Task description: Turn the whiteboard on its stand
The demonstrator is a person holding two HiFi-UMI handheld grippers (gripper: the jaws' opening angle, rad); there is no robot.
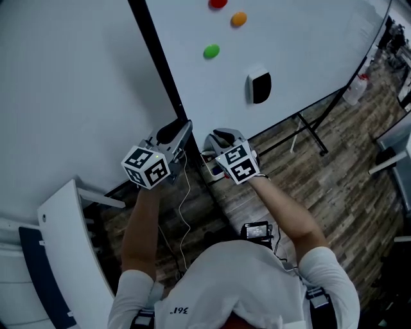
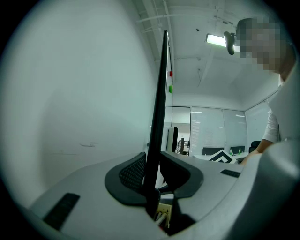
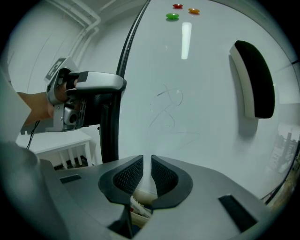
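The whiteboard (image 1: 289,38) is a white panel with a black frame edge (image 1: 157,58), standing on a black-legged stand (image 1: 311,132). My left gripper (image 1: 183,132) is shut on that black edge near the board's lower corner. In the left gripper view the edge (image 2: 159,117) runs straight up between the pads of that gripper (image 2: 152,159). My right gripper (image 1: 215,138) sits just right of it, by the board's bottom edge. Its jaws (image 3: 146,161) are shut with nothing between them and face the board's white face (image 3: 197,93). The left gripper (image 3: 112,86) shows at the left of that view.
Red (image 1: 218,3), orange (image 1: 238,18) and green (image 1: 211,51) magnets and a black eraser (image 1: 259,86) stick to the board. A spray bottle (image 1: 356,88) stands on the wooden floor at the right. A white curved piece of furniture (image 1: 70,244) is at the left.
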